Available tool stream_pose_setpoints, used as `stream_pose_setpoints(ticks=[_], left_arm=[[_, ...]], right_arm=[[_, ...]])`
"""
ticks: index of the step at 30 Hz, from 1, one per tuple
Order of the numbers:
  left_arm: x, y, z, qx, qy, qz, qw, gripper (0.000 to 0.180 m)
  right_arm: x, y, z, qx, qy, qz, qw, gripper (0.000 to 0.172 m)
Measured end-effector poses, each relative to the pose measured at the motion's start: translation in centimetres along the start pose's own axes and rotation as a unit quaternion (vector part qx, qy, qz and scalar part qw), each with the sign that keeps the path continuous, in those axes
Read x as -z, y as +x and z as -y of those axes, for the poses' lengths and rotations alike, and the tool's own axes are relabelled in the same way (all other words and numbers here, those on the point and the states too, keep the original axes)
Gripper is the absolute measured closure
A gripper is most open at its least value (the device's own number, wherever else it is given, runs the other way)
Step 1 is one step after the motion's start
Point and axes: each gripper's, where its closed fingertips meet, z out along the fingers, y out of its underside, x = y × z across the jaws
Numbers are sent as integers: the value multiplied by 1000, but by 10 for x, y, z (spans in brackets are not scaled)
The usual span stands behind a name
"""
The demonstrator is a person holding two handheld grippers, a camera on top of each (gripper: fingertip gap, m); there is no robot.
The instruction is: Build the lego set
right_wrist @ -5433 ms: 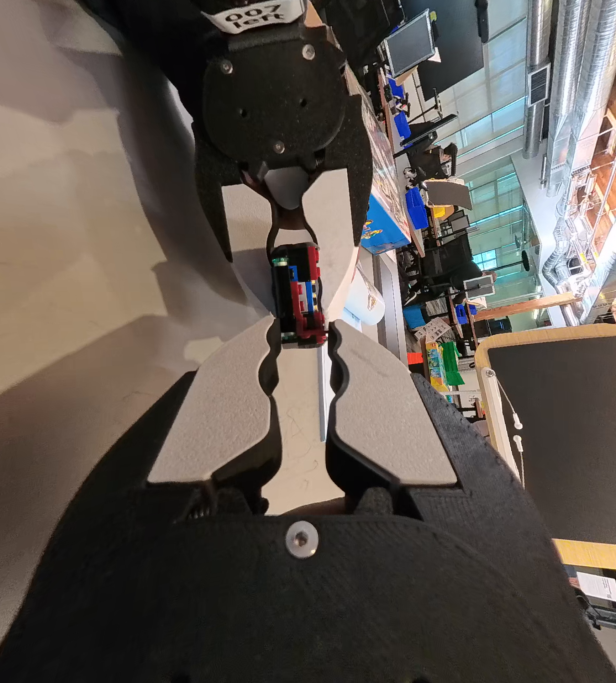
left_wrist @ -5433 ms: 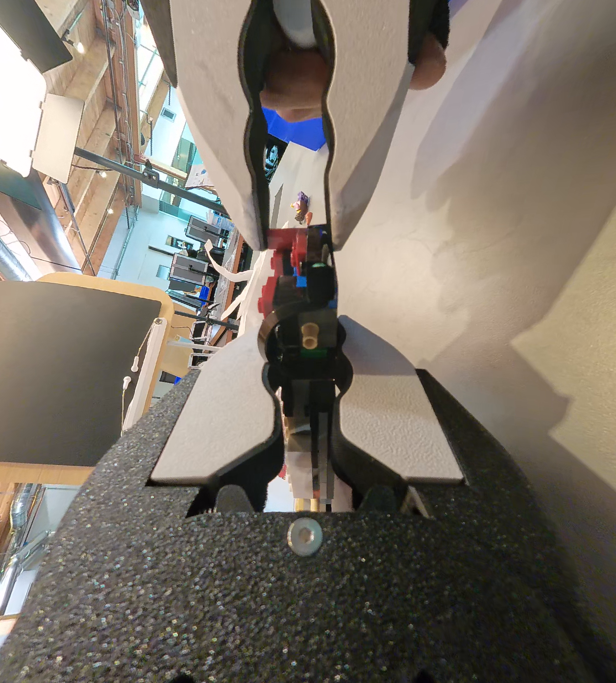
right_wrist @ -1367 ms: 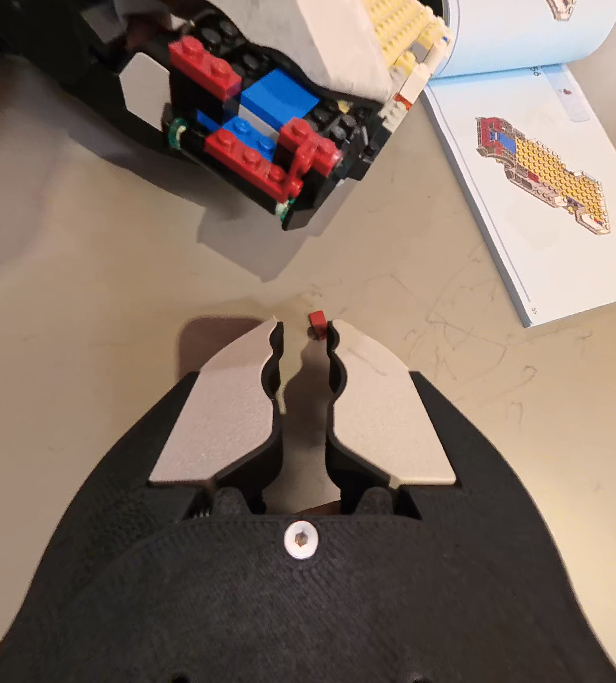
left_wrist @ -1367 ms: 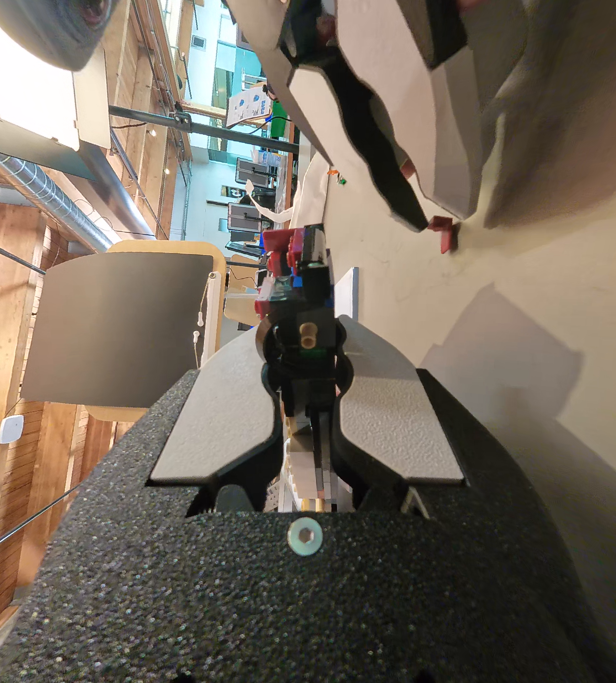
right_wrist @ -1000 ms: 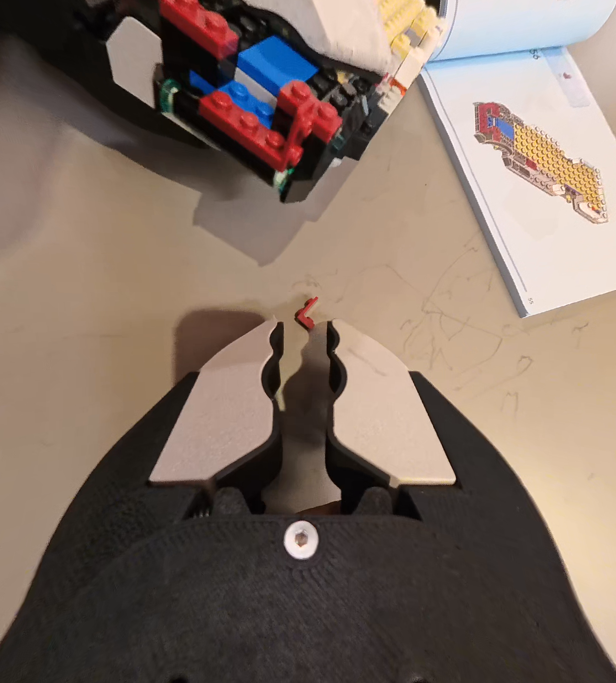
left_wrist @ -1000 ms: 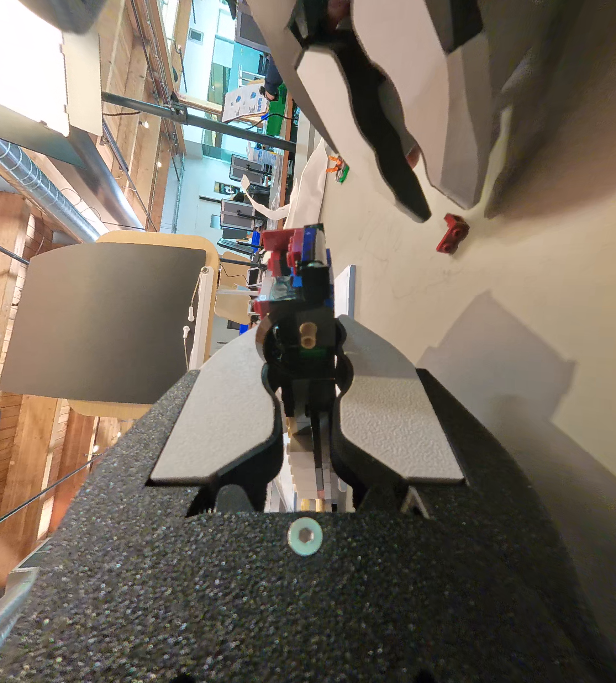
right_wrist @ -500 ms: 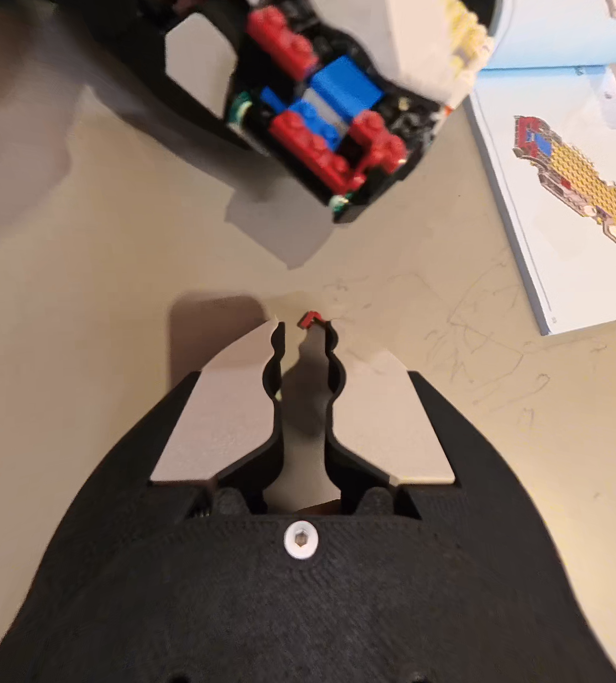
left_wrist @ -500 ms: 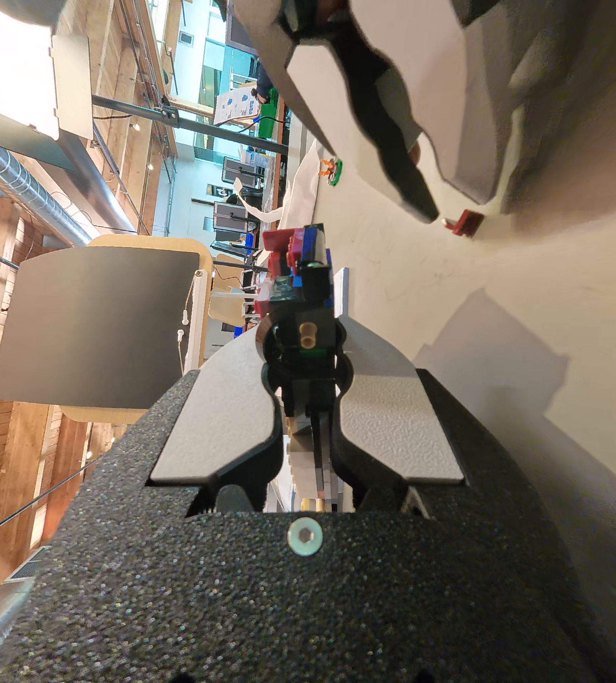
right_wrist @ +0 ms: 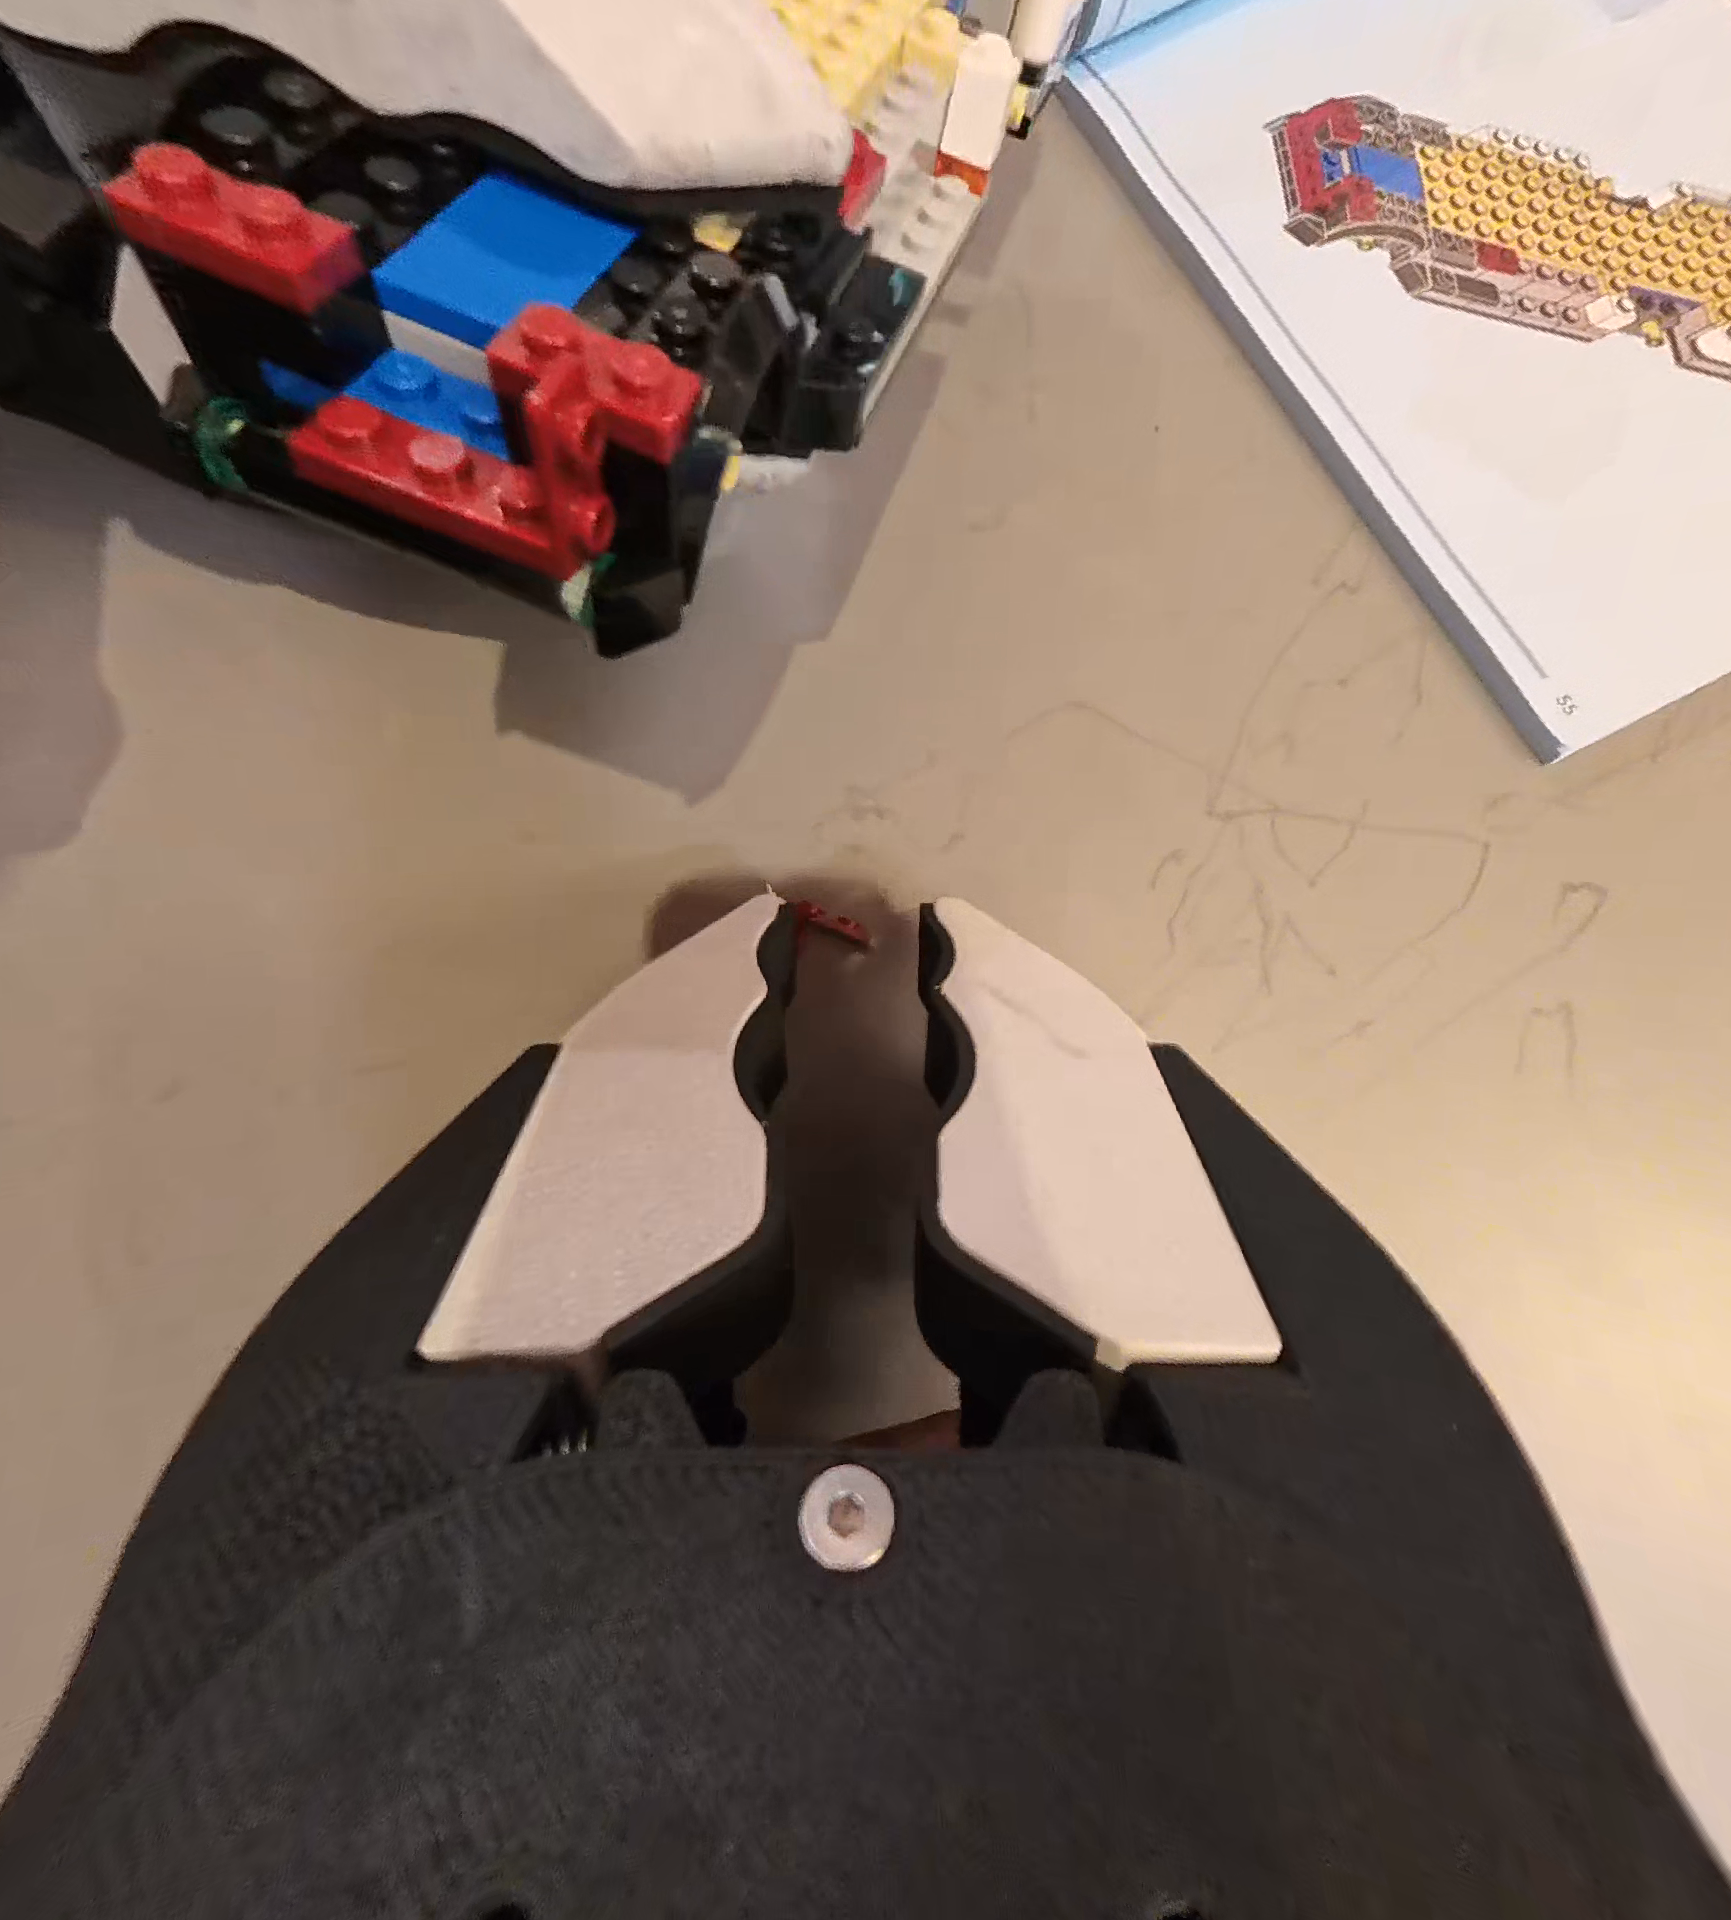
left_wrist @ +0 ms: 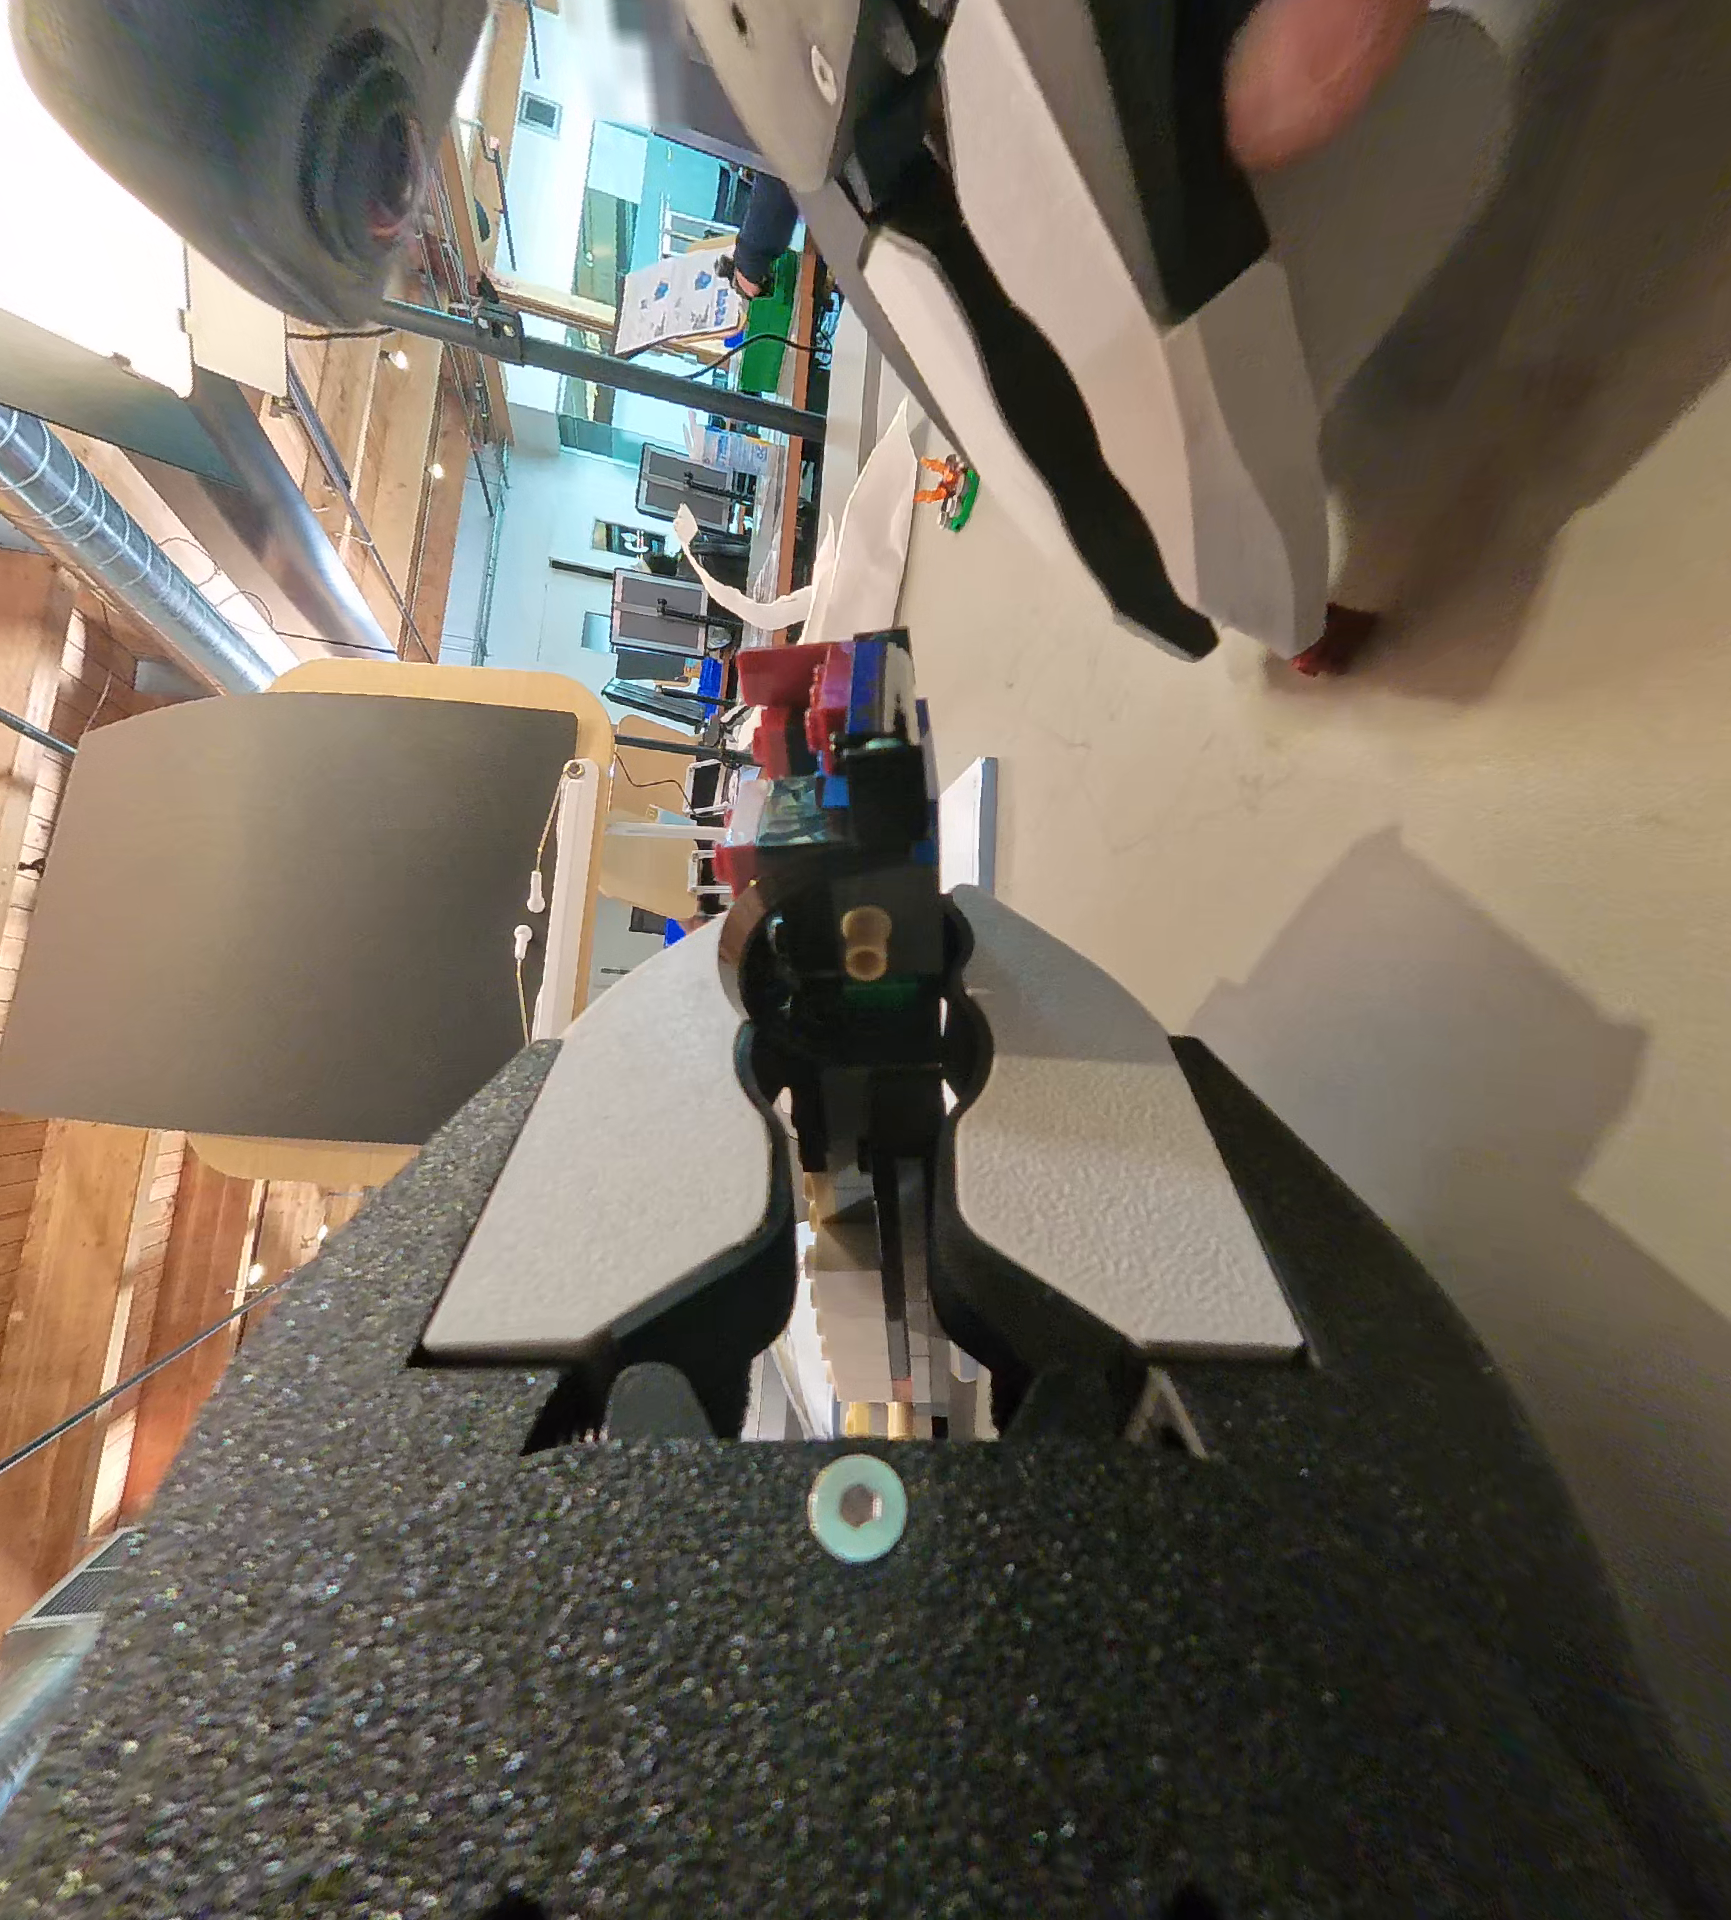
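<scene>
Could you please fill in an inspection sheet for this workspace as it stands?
Surface: beige table, scribbled with pen marks.
Things: brick model, red, blue and black; small red piece lying on the table.
Clutter: open booklet on the table beyond the right gripper.
Grippers: left gripper clamps the brick model; right gripper open, tips down at the table, the red piece by one finger, the other clear of it.
Cables: thin cords on a dark board behind.
Surroundings: wood walls, ducts, desks with monitors.

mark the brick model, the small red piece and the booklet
brick model (right_wrist: pixel 487 488), right wrist view, red plate at its near end
small red piece (right_wrist: pixel 833 921), right wrist view, its flat face
booklet (right_wrist: pixel 1443 416), right wrist view, open page
</scene>
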Motion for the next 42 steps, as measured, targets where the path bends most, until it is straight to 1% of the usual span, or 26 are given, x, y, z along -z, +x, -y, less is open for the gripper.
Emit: stream_pose_setpoints(ticks=[5, 8, 11, 15, 19, 21, 25, 30, 34, 37, 42], left_arm=[[-1, 0, 0, 2, -1, -1, 1000, 154], [-1, -1, 0, 4, -1, -1, 1000, 154], [-2, -1, 0, 4, -1, -2, 1000, 154], [-2, 0, -1, 4, -2, -4, 1000, 154], [-3, 1, -1, 4, -2, -8, 1000, 154], [-3, 2, -2, 0, -3, -10, 1000, 154], [-4, 4, -3, -18, -9, -10, 1000, 154], [-5, 6, -4, -46, -18, -9, 999, 154], [-5, 7, -4, -55, -19, -12, 998, 154], [-5, 8, -4, -53, -19, -14, 998, 154], [-5, 7, -3, -49, -15, -16, 999, 154]], right_arm=[[0, -4, 0, 21, -6, -12, 1000, 152], [-3, -6, -6, 36, -23, -18, 999, 151], [-5, -10, -6, 44, -25, -19, 999, 153], [-3, -11, -6, 58, -24, -17, 998, 151], [6, -9, -4, 94, -14, -12, 995, 149], [10, -3, -5, 99, -16, -18, 995, 149], [15, -3, -11, 106, -30, -5, 994, 151], [14, -7, -11, 119, -29, -16, 992, 152], [13, -5, -14, 149, -33, -31, 988, 155], [11, -3, -18, 152, -37, -21, 987, 155], [7, -5, -17, 139, -24, 8, 990, 158]])
